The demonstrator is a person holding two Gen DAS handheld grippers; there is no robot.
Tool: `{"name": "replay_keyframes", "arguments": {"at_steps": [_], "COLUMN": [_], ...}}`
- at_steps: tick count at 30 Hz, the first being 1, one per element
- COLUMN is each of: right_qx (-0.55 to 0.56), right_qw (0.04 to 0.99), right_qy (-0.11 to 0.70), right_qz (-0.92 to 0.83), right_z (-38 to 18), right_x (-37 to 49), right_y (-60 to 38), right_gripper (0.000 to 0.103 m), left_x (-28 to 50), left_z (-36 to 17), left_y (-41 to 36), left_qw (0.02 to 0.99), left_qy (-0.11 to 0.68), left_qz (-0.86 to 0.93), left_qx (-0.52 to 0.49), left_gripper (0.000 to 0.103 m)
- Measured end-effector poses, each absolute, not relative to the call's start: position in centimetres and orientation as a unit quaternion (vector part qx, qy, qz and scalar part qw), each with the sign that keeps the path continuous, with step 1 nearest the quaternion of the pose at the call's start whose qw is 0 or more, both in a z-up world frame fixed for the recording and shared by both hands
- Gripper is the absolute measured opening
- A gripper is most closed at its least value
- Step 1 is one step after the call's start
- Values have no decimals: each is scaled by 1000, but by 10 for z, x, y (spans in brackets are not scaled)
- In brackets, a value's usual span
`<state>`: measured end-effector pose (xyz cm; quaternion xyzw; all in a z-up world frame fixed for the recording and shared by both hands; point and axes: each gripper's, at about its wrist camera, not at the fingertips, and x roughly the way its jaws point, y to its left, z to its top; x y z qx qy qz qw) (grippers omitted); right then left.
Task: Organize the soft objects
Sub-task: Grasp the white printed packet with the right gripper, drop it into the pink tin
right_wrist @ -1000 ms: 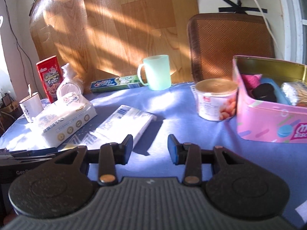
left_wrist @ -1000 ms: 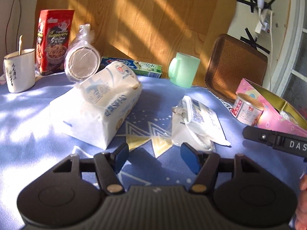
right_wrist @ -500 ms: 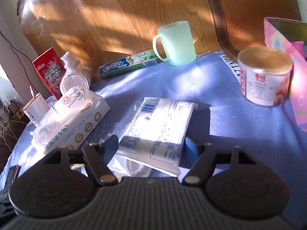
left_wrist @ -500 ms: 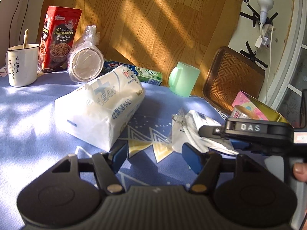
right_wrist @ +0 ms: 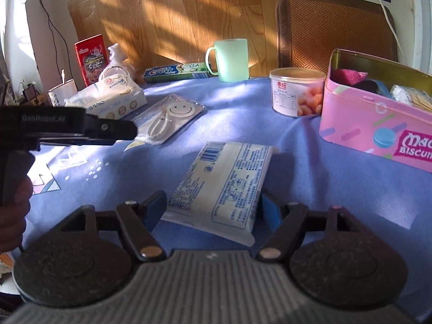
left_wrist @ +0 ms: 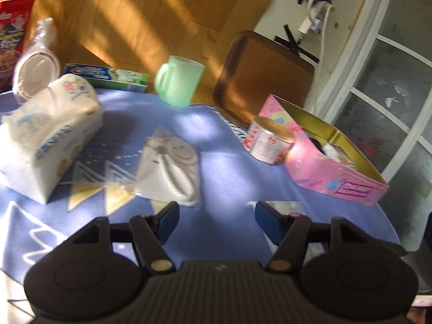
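Right wrist view looks down on a flat white packet [right_wrist: 225,186] with blue print and a barcode, lying on the blue tablecloth [right_wrist: 310,167]; the right gripper [right_wrist: 212,206] has its jaws spread wide to either side of the packet's near end, and whether the blue pads [right_wrist: 270,210] touch the wrapper I cannot tell from this angle. Beyond it lies a clear bag with a smiley face [right_wrist: 172,116], and just behind that a soft pack of tissues [right_wrist: 108,100]. To the right stands a pink biscuit tin [right_wrist: 372,124], open, with a dark pink cloth and other items inside, and a round can [right_wrist: 297,91] sits just beside its left wall. A mint green mug [right_wrist: 232,59], a toothpaste box [right_wrist: 175,71], a red carton [right_wrist: 90,58] and a white cup [right_wrist: 63,91] line the back edge against the wood panel. The left gripper appears in this view from the side as a dark bar at the left, held in a hand. Left wrist view, somewhat blurred, shows the left gripper [left_wrist: 216,220] with jaws apart and nothing between them, hovering over bare cloth, with the smiley bag [left_wrist: 170,170] just ahead of its left finger and the tissue pack [left_wrist: 48,137] farther left.
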<state>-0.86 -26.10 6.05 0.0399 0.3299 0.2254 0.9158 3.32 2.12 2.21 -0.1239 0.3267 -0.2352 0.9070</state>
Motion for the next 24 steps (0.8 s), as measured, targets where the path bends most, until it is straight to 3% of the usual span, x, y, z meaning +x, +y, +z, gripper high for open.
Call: {"name": "replay_keyframes", "arguments": {"at_steps": [4,8,9,10,11,12,13,17,24], "right_qx": [29,19,17,14,15,18,23,35,59], "right_qw": [916,916,918,921,924,927,930,951,982], "right_qy": [318,310,303,295,288,282,275,227,139], "right_qz": [241,253,255,253,251,248,244,206,114], "right_z": [60,54,53,53,54,55,57,69,98], "right_x": [-13,-20,-22,-23,-24,-23,-23,-22,-6], "right_y": [-262,-264,-264,-265,-266,-269,-273,-289,-336], "right_gripper": [85,85,82,72,68,56,51,49,49], "left_x": [39,40,37,37,36,36,37,49,66], "left_z": [18,4,4,3,4,7,10,42,93], "left_y": [-19,-38,-41,-46,-52,-55,-57,-68,-152], "left_qw": [882,869,872,869,870,877,878,876,896], "left_qy": [365,400,395,397,398,393,389,360,282], "left_qz": [-276,-272,-271,-278,-276,-265,-267,-306,-344], "left_qx": [-115,-107,-104,-98,-90,-81,-80,-94,-13], "left_gripper": [63,61,58,53,52,52,52,52,54]}}
